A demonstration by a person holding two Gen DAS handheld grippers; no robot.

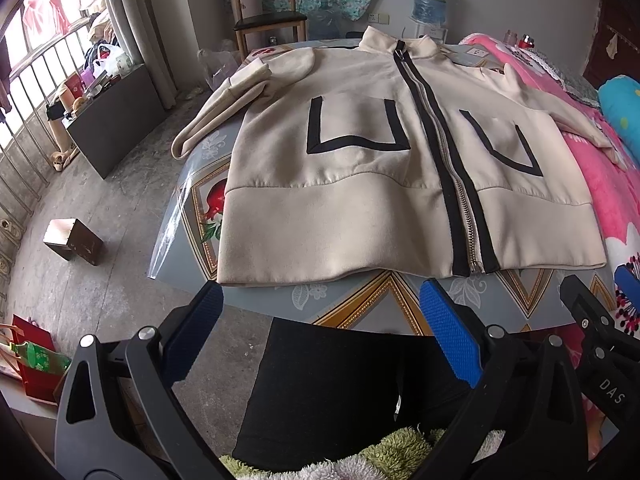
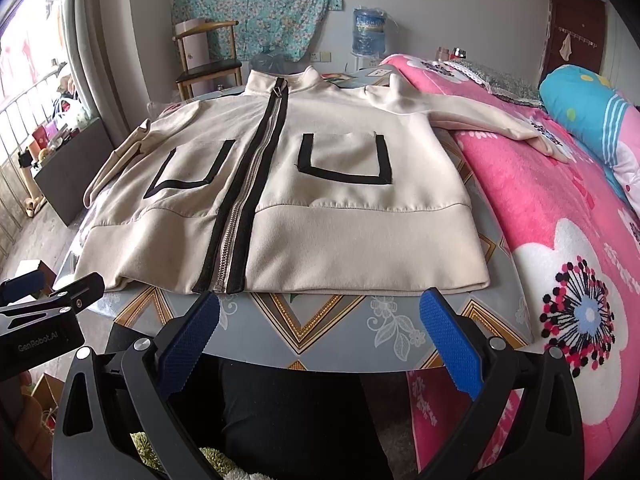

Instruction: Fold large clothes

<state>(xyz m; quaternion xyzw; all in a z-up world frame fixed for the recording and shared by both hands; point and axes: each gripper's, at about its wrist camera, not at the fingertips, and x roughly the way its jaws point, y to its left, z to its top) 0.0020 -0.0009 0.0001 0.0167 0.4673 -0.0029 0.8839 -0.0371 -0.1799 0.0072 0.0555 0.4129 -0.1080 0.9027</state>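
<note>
Left wrist view: we hold our left gripper (image 1: 320, 312) wide apart, right gripper (image 2: 320, 312) likewise, both empty, near the hem of the zipped cream jacket (image 1: 360, 152) flat on the table (image 1: 360, 304).

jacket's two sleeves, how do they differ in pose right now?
The left sleeve is bent back on itself and droops over the table edge; the right sleeve lies stretched out straight onto the pink blanket. Both are the same cream fabric as the jacket, neither yet folded in.

Matt beige cloth jacket (image 1: 360, 184) with metal zip (image 1: 448, 152) lies on a glossy patterned tablecloth (image 2: 360, 328), beside fleecy pink blanket (image 2: 540, 208).
</note>
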